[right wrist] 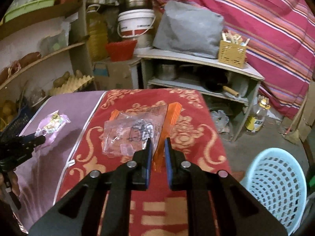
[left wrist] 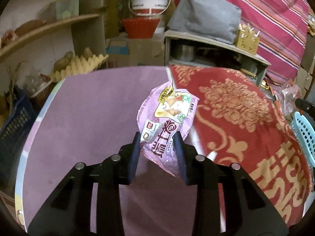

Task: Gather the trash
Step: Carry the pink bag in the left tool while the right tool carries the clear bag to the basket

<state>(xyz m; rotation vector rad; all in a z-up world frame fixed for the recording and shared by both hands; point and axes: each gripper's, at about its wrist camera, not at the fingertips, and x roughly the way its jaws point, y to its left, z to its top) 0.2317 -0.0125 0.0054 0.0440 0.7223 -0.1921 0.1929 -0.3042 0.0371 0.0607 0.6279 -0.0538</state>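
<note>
Two wrappers held: left hand-held gripper [left wrist: 158, 137] clamps the purple wrapper [left wrist: 167, 116]; right hand-held gripper [right wrist: 158, 142] pinches the orange-edged clear wrapper [right wrist: 135, 131], basket [right wrist: 275, 186] at four o'clock.

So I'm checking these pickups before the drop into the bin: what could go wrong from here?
The left claw pinches only the near end of the purple wrapper, so the slick film might slip out when lifted. The right claw grips the orange edge of the clear wrapper; the loose rest could sag and snag. The blue basket sits off the table's right side, so a dangling wrapper might miss it.
</note>
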